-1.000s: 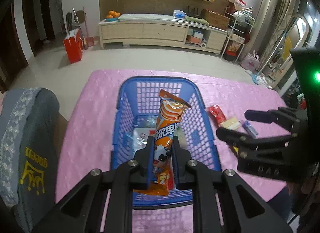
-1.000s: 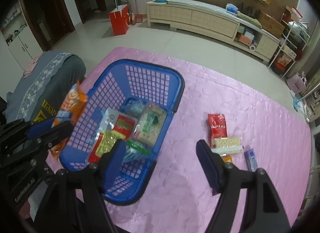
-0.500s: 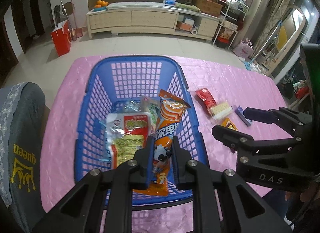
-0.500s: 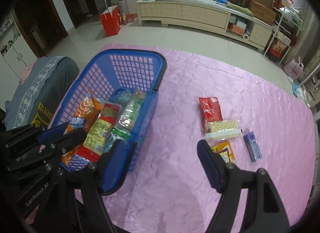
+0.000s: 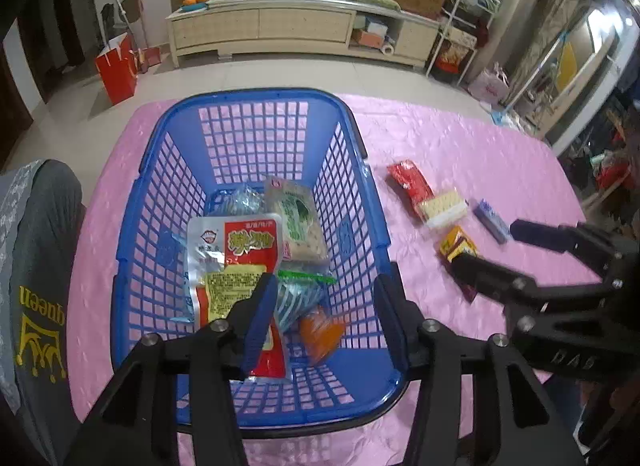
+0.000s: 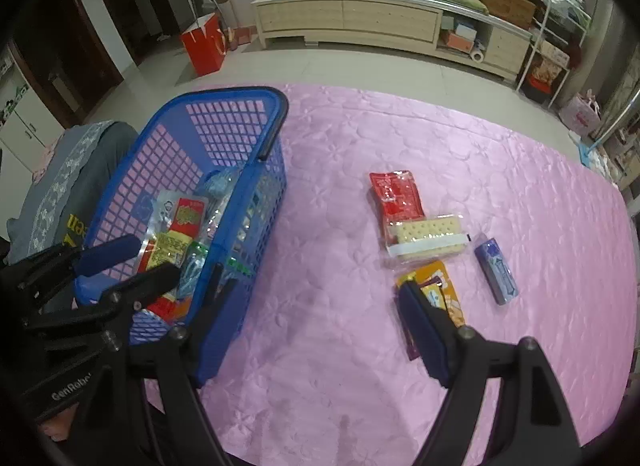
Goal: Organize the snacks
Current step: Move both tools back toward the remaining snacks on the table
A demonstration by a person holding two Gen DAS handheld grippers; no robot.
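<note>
A blue basket (image 5: 256,97) (image 6: 224,95) holds several snack packs. An orange pack (image 5: 320,330) lies loose on its floor near the front wall. My left gripper (image 5: 324,306) (image 6: 156,258) hangs over the basket. Its jaws are opening, and the orange pack lies below them, untouched. On the pink cloth to the right lie a red pack (image 6: 394,195), a cracker pack (image 6: 428,236), a yellow-orange pack (image 6: 436,290) and a small blue pack (image 6: 496,270). My right gripper (image 6: 316,298) (image 5: 486,244) is open and still widening, with nothing between its fingers. Its right finger covers part of the yellow-orange pack.
The pink tablecloth (image 6: 400,125) runs to a far edge, with tiled floor and a long low cabinet beyond. A chair with a grey cover (image 5: 36,266) stands against the table's left side, next to the basket.
The left gripper has opened and let go of the orange pack, which now lies in the basket. Both grippers came lower; the right one shifted toward the loose packs.
</note>
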